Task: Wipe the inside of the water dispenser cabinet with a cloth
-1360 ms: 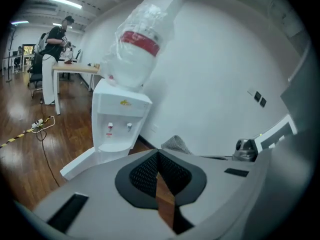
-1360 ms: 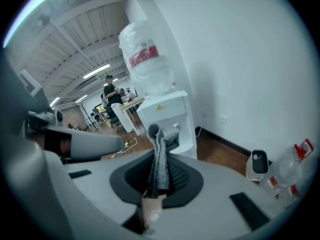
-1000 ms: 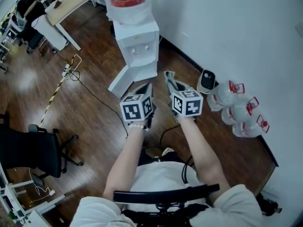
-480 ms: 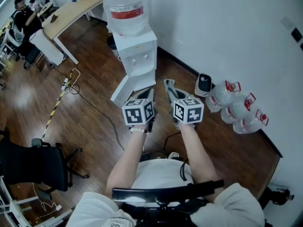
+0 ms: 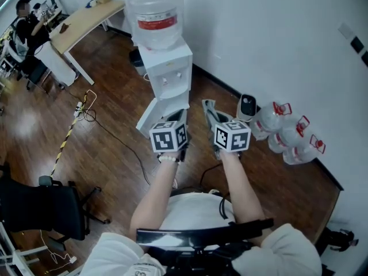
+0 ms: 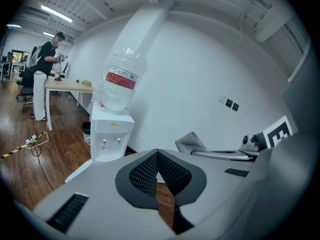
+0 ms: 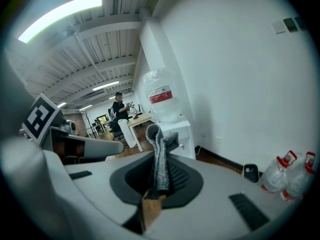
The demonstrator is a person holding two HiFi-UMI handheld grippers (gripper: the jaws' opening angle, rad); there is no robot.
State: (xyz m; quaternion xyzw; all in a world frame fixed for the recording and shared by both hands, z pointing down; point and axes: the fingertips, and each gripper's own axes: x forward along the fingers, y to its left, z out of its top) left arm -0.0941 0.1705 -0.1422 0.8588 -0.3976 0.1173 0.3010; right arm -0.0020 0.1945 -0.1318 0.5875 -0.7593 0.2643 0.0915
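Note:
The white water dispenser [image 5: 168,68] stands against the wall with a big bottle [image 5: 155,9] on top. Its lower cabinet door [image 5: 150,115] hangs open toward the left. Both grippers are held side by side just short of it. My left gripper [image 5: 180,115] is shut with nothing between its jaws [image 6: 157,155]. My right gripper [image 5: 207,107] is shut on a grey cloth [image 7: 160,156], which sticks up from the jaws [image 7: 161,171]. The cloth [image 6: 190,142] also shows in the left gripper view. The dispenser [image 6: 111,133] [image 7: 176,133] lies ahead in both gripper views; the cabinet's inside is hidden.
Several water jugs with red caps [image 5: 290,135] lie by the wall at the right, next to a small white device [image 5: 248,104]. A cable [image 5: 86,99] runs over the wooden floor at left. A desk [image 5: 86,17] and a person [image 5: 26,16] are far back; a black chair [image 5: 40,203] stands near left.
The head view has shifted a little, so the dispenser sits slightly lower in the picture. Both grippers keep nearly the same stance before it, the cloth still in the right one.

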